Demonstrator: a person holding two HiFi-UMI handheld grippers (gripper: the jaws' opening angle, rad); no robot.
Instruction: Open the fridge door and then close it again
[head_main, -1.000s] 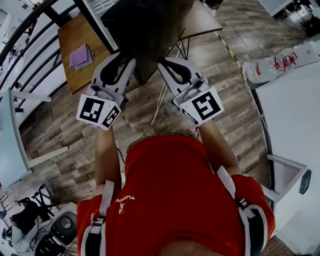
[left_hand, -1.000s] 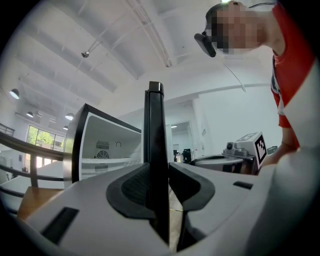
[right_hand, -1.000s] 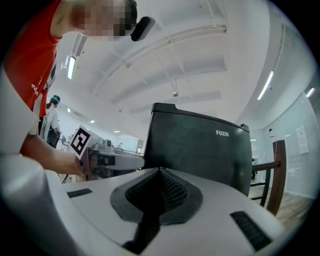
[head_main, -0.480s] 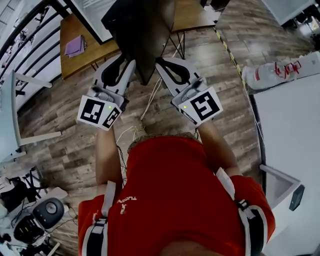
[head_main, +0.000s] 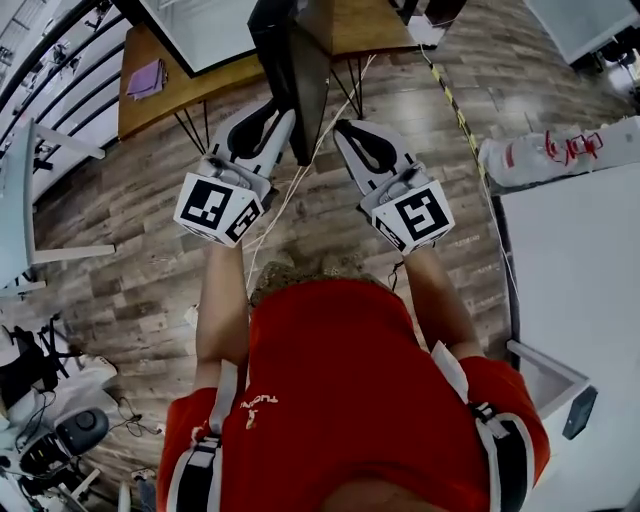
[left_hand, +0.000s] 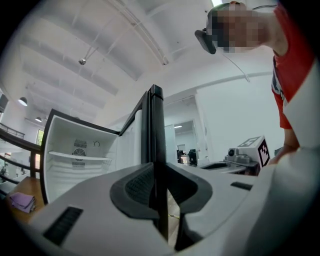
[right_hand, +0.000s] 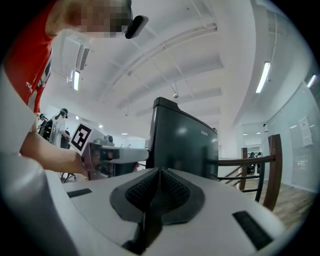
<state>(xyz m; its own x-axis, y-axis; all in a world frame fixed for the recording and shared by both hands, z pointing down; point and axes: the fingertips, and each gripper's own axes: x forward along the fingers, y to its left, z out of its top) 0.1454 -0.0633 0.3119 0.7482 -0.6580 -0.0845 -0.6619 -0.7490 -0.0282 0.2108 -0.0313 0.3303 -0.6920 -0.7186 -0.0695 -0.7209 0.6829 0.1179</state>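
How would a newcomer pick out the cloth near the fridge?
Start at the open fridge with its white inside. Beside it stands a wooden table. The cloth lies folded near that table's edge, the only purple thing on the bare top.

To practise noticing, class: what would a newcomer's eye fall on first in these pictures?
The dark fridge door, swung open, stands edge-on at the head view's top between the left gripper and right gripper. The left one's jaws have just been closing and stand apart, aimed at the door's edge; whether it lies between them is unclear. Below, a red shirt fills the view.
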